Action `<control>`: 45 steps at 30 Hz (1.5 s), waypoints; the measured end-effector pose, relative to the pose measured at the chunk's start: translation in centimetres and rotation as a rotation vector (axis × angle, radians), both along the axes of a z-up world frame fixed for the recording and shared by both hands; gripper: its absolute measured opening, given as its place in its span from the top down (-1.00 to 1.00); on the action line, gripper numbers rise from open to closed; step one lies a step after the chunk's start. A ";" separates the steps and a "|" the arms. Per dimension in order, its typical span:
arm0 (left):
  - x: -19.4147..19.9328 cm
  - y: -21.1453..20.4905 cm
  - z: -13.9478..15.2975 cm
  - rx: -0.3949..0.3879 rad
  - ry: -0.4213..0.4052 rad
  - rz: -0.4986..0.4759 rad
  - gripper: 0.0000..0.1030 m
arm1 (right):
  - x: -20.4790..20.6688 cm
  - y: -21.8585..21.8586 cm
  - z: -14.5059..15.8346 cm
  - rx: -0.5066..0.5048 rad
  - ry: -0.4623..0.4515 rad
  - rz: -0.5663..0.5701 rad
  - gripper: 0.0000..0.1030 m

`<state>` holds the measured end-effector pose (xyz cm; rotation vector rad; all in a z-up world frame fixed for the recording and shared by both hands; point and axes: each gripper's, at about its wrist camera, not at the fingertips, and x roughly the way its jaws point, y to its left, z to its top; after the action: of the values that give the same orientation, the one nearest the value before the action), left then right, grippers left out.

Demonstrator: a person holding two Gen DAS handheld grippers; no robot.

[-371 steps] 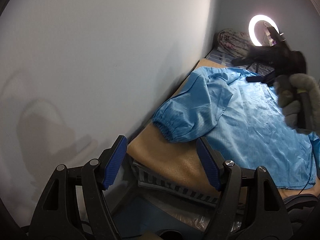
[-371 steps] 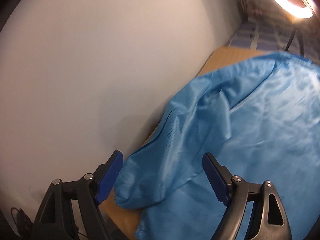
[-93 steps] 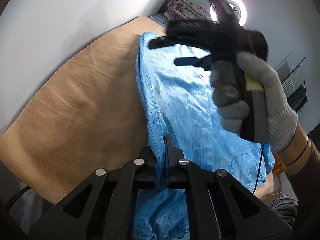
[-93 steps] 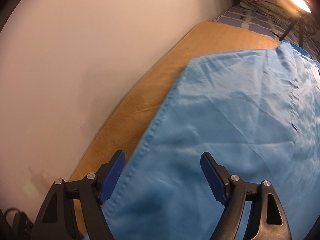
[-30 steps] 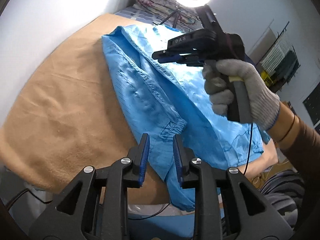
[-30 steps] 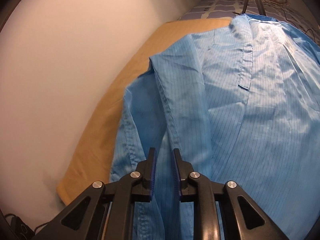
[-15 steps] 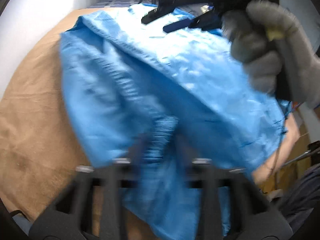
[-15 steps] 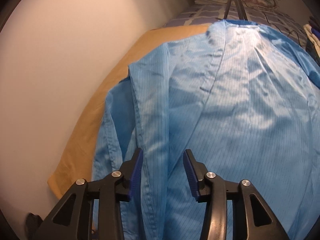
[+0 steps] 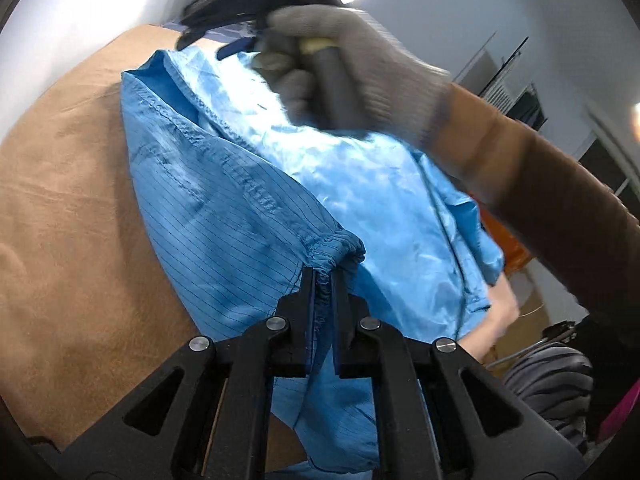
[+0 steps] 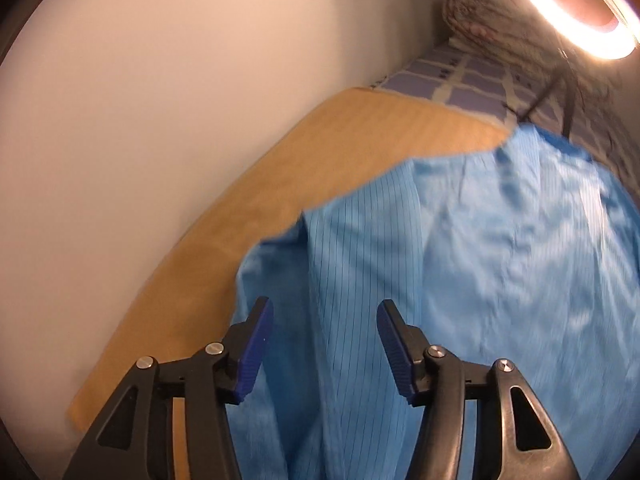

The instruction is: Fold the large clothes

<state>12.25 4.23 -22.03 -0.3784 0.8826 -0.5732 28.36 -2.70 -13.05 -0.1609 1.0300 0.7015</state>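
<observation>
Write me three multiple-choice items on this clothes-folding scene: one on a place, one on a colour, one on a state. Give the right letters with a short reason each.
1. Where does the blue garment lie?
A. on the tan blanket beside the wall
B. on a hanger
C. inside a basket

2. What colour is the glove on the hand holding the right gripper?
A. red
B. grey
C. yellow

3. How do the left gripper's jaws stand?
A. wide open over bare blanket
B. shut with nothing between them
C. shut on the gathered cuff

Answers:
1. A: in the right wrist view the garment spreads over the tan blanket that runs along the wall.
2. B: the left wrist view shows a grey knit glove around the handle.
3. C: blue cuff fabric is pinched between the nearly touching pads.
</observation>
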 end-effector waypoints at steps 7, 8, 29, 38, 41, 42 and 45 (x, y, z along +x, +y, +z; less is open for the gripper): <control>0.4 1.1 0.2 -0.026 -0.017 -0.024 0.92 | 3.2 6.3 -1.6 -0.217 -0.131 0.051 0.00; 0.4 1.2 0.2 -0.032 -0.018 -0.030 0.92 | 3.4 6.8 -1.8 -0.240 -0.141 0.058 0.04; -1.7 -4.5 0.3 0.075 -0.046 -0.276 0.92 | 8.5 -5.5 1.4 -0.020 -0.089 -0.212 1.00; -2.4 -8.2 -1.9 0.194 -0.004 -0.396 0.92 | 10.5 -15.1 -3.6 0.004 0.011 -0.361 1.00; -2.5 -8.5 -2.5 0.230 0.013 -0.402 0.92 | 10.3 -16.4 -4.6 0.026 0.035 -0.367 0.99; -2.5 -8.3 -2.5 0.240 0.024 -0.395 0.92 | 10.3 -16.9 -4.8 0.048 0.051 -0.367 0.93; -2.7 -7.8 -2.1 0.247 0.036 -0.386 0.90 | 9.5 -18.4 -4.2 0.086 0.061 -0.376 0.01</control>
<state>9.58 -3.59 -24.13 0.0096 1.0568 -0.8026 37.90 -21.10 -17.21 0.1280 1.0502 0.4086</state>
